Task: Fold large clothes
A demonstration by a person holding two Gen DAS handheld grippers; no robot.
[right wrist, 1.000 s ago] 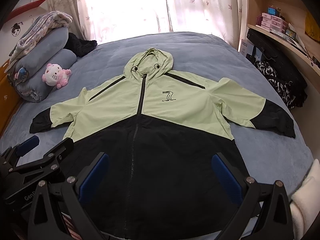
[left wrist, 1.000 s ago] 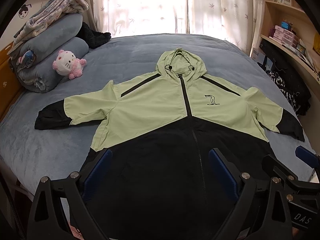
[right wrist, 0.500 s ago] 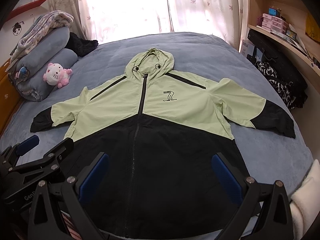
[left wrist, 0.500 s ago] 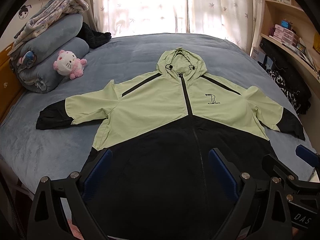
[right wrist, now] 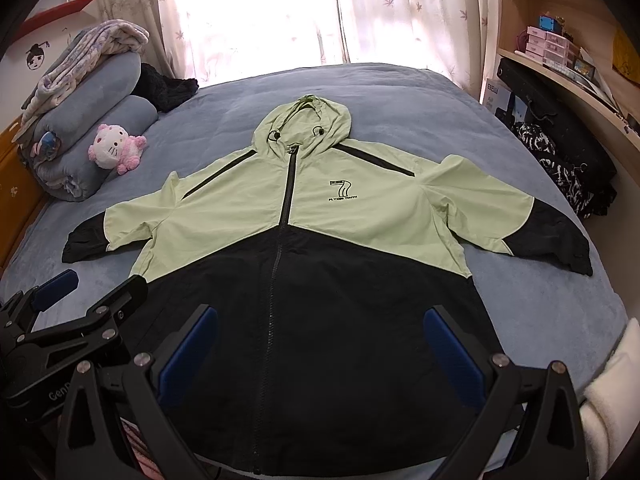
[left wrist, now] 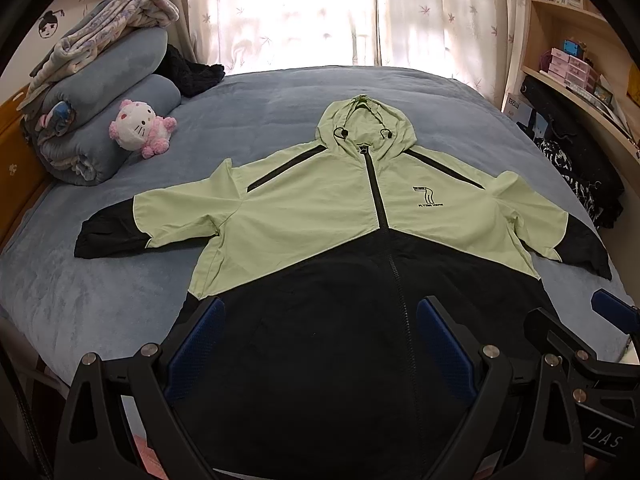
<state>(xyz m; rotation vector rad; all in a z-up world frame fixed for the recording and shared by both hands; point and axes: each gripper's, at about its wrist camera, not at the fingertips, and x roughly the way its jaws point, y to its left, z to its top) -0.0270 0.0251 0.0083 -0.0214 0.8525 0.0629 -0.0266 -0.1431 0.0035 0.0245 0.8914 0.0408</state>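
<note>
While the hooded jacket point(left wrist: 320, 216) lies spread flat on the bed point(left wrist: 100, 288), zipped, both grippers hover over its black hem — left gripper point(left wrist: 316, 340) and right gripper point(right wrist: 320, 344) gaping, empty; only the right view shows white cloth point(right wrist: 612, 380) beside the hem.

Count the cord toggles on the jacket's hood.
2: one black cord toggle left of the zipper top, the other right of it, both on the light green hood. None looks hidden.

A blue-grey bed point(left wrist: 280, 92) carried everything; a green-and-black hooded jacket point(left wrist: 320, 216) lay flat on it, zipped, sleeves spread, hood toward the window; rolled blue bedding point(left wrist: 100, 120) sat at its left edge; a pink-and-white plush cat point(left wrist: 140, 128) leaned against the rolls; dark clothing point(left wrist: 192, 76) lay behind them.
</note>
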